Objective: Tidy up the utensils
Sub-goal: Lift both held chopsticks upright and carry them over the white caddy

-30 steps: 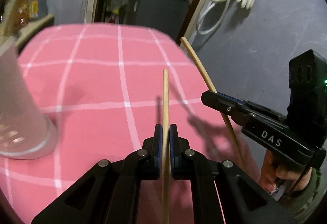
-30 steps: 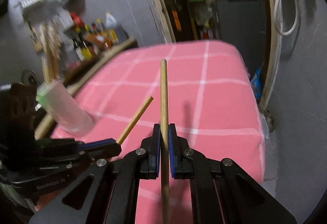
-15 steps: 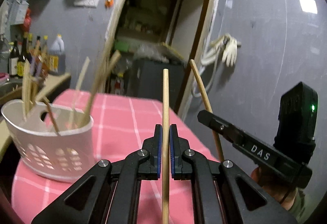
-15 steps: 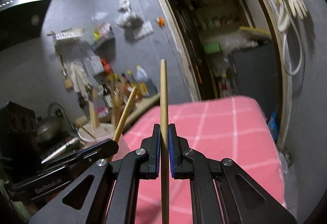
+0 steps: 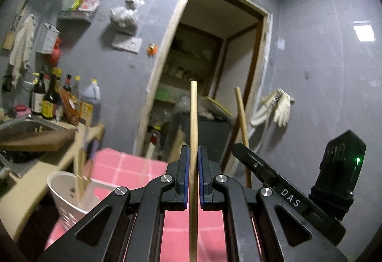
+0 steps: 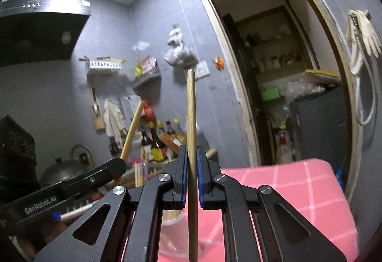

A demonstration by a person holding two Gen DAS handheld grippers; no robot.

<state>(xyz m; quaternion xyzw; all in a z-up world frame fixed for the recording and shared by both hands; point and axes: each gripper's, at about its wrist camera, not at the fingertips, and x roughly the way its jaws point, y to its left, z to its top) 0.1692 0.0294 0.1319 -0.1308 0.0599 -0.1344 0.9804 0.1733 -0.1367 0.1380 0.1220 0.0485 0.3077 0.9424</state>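
Several sticks already stood in the white holder (image 5: 62, 192); each gripper, left (image 5: 193, 176) and right (image 6: 191, 174), had jaws clamped on another chopstick, undelivered.

**Hidden and cut off**

The left chopstick (image 5: 193, 133) is running off the bottom edge; so is the right chopstick (image 6: 191, 142). The left gripper (image 5: 193, 166) is covering part of the basket (image 5: 62, 192), whose contents are blurring. The bottles (image 6: 155, 142) are showing too small to read.
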